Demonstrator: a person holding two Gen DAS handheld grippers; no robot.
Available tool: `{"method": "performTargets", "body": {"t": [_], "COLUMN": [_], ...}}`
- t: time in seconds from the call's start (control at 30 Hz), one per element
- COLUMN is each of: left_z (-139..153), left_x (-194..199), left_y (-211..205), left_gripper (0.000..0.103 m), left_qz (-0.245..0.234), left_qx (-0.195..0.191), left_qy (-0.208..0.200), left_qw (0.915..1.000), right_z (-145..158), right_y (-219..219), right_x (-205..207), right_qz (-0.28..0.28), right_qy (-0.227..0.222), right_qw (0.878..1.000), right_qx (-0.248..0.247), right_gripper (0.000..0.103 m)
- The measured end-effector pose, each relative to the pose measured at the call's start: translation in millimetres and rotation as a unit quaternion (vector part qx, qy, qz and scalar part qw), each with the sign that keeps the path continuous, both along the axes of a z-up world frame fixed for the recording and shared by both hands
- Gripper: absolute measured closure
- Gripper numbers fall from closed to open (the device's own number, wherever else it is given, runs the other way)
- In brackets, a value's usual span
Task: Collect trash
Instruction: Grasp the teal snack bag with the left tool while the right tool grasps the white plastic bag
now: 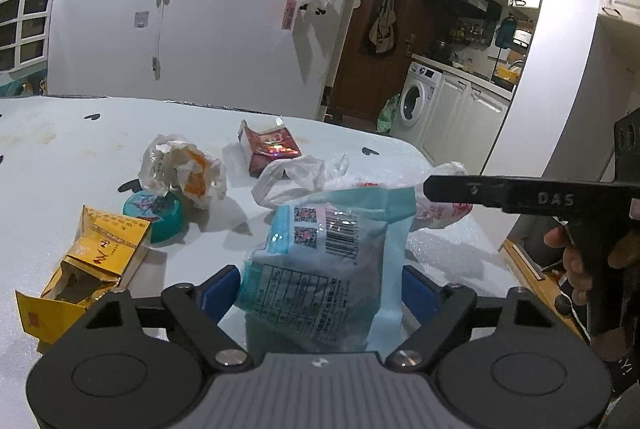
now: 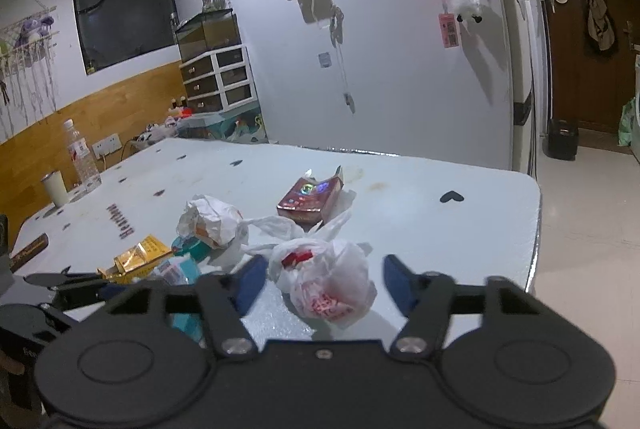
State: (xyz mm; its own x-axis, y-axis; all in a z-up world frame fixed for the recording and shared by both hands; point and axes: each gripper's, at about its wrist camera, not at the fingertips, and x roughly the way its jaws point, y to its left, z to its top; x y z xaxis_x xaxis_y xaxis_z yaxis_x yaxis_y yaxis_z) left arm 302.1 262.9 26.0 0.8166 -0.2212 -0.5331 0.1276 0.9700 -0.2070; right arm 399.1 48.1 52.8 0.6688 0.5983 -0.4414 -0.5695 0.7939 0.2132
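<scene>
Fingers first: my left gripper (image 1: 320, 293) tilts down over the tabletop (image 1: 60, 157), its blue fingers (image 1: 222, 287) standing either side of a pale blue snack packet (image 1: 324, 269); whether the pads press it I cannot tell. The packet shows a barcode and two square codes facing me. My right gripper (image 2: 324, 279) also slopes down, fingers (image 2: 250, 281) partly spread around a knotted white plastic bag (image 2: 324, 285) with red print, not touching it. In the left view the right gripper's arm reads "DAS", with a hand (image 1: 576, 261) on its handle.

Beyond lie a torn yellow carton (image 1: 88, 265), a teal lid (image 1: 154, 215), a crumpled white and orange wrapper (image 1: 184, 171) and a dark red box (image 1: 270, 151), all well within the pale tabletop printed with small black hearts. At its far left edge stand a water bottle (image 2: 82, 157) and a white cup (image 2: 55, 189). Behind are a white wall hung with trinkets, a brown door and a washing machine (image 1: 418, 95).
</scene>
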Motion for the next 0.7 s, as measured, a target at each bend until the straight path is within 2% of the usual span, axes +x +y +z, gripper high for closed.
{"method": "performTargets", "body": {"t": [0.17, 0.23, 0.33, 0.7], "left_z": [2, 2, 3, 9], "left_x": [-1, -1, -2, -6], "left_y": [0, -1, -4, -3], "left_gripper": [0.031, 0.037, 0.040, 0.043], "left_qz": [0.006, 0.007, 0.007, 0.031], "left_qx": [-0.001, 0.000, 0.005, 0.008], "left_qy": [-0.008, -0.011, -0.015, -0.044], "left_qw": [0.9999, 0.9999, 0.9998, 0.9985], "right_z": [-3, -4, -5, 5], "right_y": [-1, -2, -2, -3], "right_x": [2, 1, -1, -14], "right_qz": [-0.004, -0.006, -0.009, -0.016], "right_qy": [0.002, 0.001, -0.003, -0.033], "right_qw": [1.000, 1.000, 1.000, 0.999], "right_qx": [-0.007, -0.010, -0.017, -0.033], "right_gripper": [0.077, 0.080, 0.083, 0.087]}}
